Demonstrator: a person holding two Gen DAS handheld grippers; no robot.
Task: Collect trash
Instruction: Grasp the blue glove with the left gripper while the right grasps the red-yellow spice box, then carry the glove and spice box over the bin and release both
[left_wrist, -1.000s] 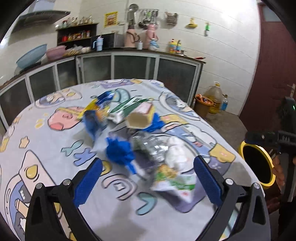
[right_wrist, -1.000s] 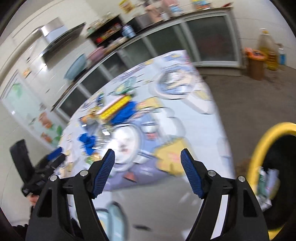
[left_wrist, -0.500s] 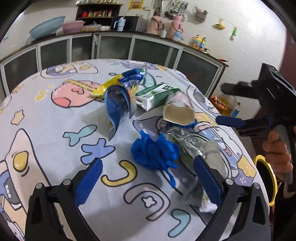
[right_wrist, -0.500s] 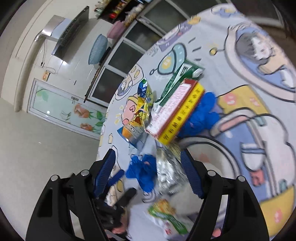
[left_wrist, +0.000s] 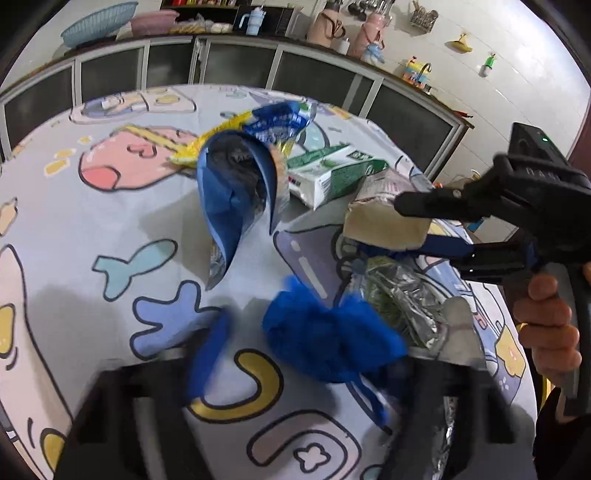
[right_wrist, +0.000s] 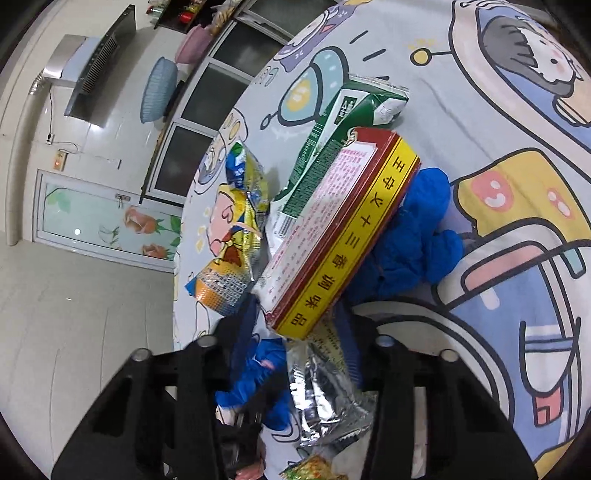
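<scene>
Left hand-held gripper (left_wrist: 314, 354) at six o'clock, blurred, jaws closing around crumpled blue glove (left_wrist: 328, 339) on cartoon-print tabletop (left_wrist: 74, 229); contact with pads impossible to tell. Just beside glove at three o'clock, crinkled silver foil wrapper (left_wrist: 402, 306). At twelve o'clock, open blue snack bag (left_wrist: 236, 195), with yellow-and-blue packet (left_wrist: 258, 125) behind it. At one o'clock, green-and-white carton (left_wrist: 332, 173). At two o'clock, right hand-held gripper (left_wrist: 410, 225) in a hand (left_wrist: 546, 325), jaws closing on end of tan box (left_wrist: 384, 221).
</scene>
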